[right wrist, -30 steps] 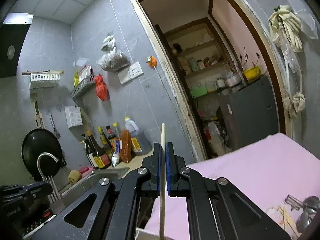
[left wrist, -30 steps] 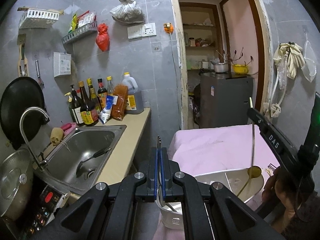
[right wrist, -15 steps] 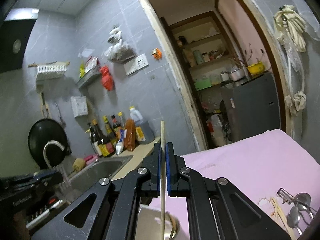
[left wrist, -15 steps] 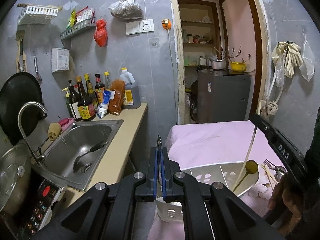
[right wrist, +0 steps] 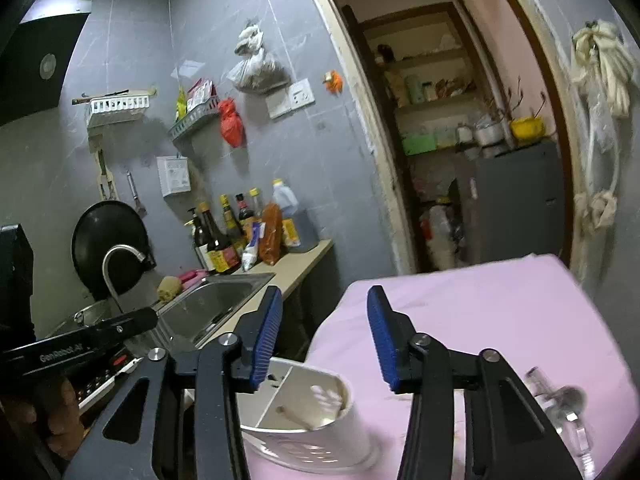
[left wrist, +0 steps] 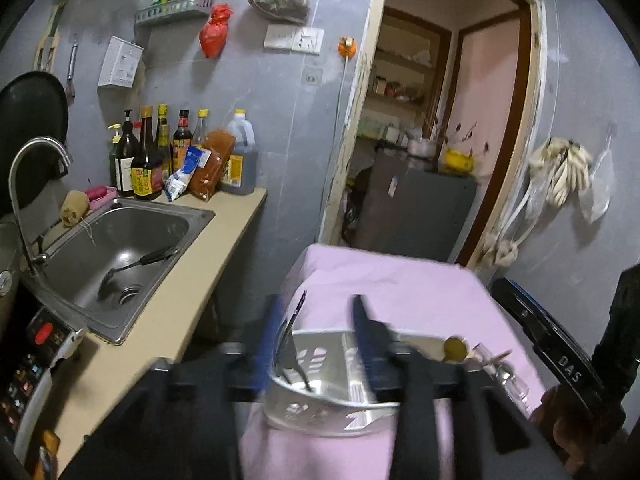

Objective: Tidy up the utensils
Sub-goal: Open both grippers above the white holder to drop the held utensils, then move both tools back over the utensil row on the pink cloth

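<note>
Both my left tongs (left wrist: 316,320) and right tongs (right wrist: 324,320) gaped empty over the caddy (right wrist: 320,428). Loose utensils (right wrist: 560,404) lay on the table at four o'clock, nearer my right.

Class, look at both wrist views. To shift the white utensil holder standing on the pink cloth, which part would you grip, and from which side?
Probably the top rim of the utensil holder, approached from above with one finger inside and one outside. It stands upright with its top open, and the thin wall should fit between the fingers of the open right gripper. Pick a stretch of rim away from the stick lying inside.
</note>
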{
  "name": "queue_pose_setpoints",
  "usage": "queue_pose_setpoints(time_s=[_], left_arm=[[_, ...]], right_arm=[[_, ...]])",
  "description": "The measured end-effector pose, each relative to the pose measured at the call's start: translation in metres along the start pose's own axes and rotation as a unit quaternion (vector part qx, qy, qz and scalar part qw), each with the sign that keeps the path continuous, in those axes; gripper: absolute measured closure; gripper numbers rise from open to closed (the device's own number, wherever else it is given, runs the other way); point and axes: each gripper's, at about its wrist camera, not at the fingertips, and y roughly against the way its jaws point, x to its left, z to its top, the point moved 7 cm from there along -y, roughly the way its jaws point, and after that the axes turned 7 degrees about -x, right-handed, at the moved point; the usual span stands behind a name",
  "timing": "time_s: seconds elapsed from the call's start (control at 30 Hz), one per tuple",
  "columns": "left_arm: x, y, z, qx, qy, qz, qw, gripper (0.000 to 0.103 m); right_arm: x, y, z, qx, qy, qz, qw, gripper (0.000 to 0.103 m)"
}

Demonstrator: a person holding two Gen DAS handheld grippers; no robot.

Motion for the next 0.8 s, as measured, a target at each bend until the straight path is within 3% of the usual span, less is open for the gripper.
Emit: queue_pose_setpoints(time_s=[0.03,0.17,0.2,0.27,0.4,0.53,0.8], left_arm=[[-0.001,0.001,0.003,-0.007,0.004,-0.003,1.0000,0.049],[-0.016,0.006,0.015,-0.030,-0.001,-0.012,0.9995,0.041],[-0.022,0.006,0.017,-0.035,-0.007,-0.014,0.9993,0.039],[-0.037,0.009,0.022,-0.049,-0.020,-0.020,0.9984,0.026],[-0.069,0.015,0.029,-0.081,-0.042,-0.028,0.9955,0.011],[-0.103,0.018,0.028,-0.099,-0.040,-0.038,0.9935,0.004],[-0.175,0.017,0.005,-0.102,-0.059,-0.063,0.9911,0.001]], right_arm=[[-0.002,0.004,0.008,-0.005,0.004,-0.004,1.000,0.049],[-0.013,0.029,0.041,-0.031,0.018,-0.024,0.999,0.036],[-0.016,0.033,0.047,-0.036,0.020,-0.030,0.999,0.026],[-0.025,0.048,0.062,-0.049,0.027,-0.046,0.997,0.019],[-0.043,0.069,0.083,-0.058,0.046,-0.076,0.994,0.001],[-0.066,0.093,0.097,-0.060,0.071,-0.103,0.990,0.001],[-0.132,0.134,0.107,-0.049,0.073,-0.152,0.985,0.001]])
